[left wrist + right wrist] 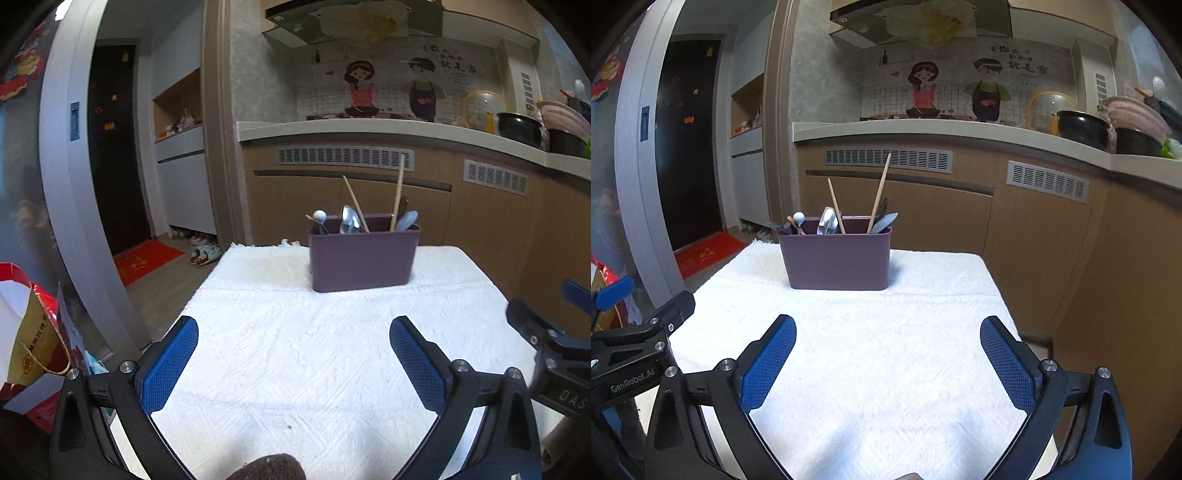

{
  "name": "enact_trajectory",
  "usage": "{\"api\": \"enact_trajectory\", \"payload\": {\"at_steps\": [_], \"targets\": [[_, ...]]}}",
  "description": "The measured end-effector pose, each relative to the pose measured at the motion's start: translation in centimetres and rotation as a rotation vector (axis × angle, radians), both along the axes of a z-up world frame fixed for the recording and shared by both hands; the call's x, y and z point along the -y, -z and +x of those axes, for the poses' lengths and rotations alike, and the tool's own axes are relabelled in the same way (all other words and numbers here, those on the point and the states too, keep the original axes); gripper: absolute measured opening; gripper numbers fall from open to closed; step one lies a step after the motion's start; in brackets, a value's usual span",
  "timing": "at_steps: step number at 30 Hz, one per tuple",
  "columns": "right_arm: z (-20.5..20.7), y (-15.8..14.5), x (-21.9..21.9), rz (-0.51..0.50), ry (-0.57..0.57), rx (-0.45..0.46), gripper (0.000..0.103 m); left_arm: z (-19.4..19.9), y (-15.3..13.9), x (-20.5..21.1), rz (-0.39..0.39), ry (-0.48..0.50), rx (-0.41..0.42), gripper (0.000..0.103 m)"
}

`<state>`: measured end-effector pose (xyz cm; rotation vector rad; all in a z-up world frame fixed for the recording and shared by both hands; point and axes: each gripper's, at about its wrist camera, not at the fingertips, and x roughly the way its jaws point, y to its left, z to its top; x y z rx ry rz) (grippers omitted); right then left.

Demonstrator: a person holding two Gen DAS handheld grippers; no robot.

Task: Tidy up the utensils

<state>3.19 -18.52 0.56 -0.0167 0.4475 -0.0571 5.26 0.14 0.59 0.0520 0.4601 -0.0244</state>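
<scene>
Blue-padded fingers of the left gripper [294, 363] stand spread wide over the white cloth [280, 350], with nothing between them. Seen from the other wrist, the right gripper [888, 363] is spread just as wide above the same cloth, also empty.

Beyond both grippers, a purple utensil holder [362, 258] stands upright on the cloth, near its far edge. Two wooden chopsticks [398, 192] stick up out of the holder, leaning apart from each other. A metal spoon [350, 220] stands between them, and a pale blue spoon [406, 220] leans at the holder's right end. At the holder's left end a small utensil with a round white knob [319, 215] pokes out. Behind the holder runs a kitchen counter [369, 129] with brown cabinet doors below it. Nothing else lies on the cloth around the holder.
</scene>
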Motion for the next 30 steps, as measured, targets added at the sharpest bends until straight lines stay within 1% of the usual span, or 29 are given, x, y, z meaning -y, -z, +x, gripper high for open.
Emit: {"api": "enact_trajectory", "payload": {"at_steps": [2, 8, 19, 30], "targets": [[-0.1, 0.1, -0.1, 0.002, 0.006, -0.009, 0.1, -0.2, 0.0, 0.2, 0.0, 0.019, -0.009, 0.103], [0.3, 0.5, 0.2, 0.006, 0.006, -0.04, 0.1, -0.2, 0.0, 0.8, 0.01, 0.025, -0.014, 0.103], [0.5, 1.0, 0.6, 0.025, 0.004, -0.054, 0.1, -0.4, 0.3, 1.3, 0.021, 0.032, -0.027, 0.103], [0.5, 1.2, 0.7, 0.027, 0.004, -0.055, 0.1, -0.3, 0.5, 1.2, 0.013, 0.029, -0.034, 0.103]]}}
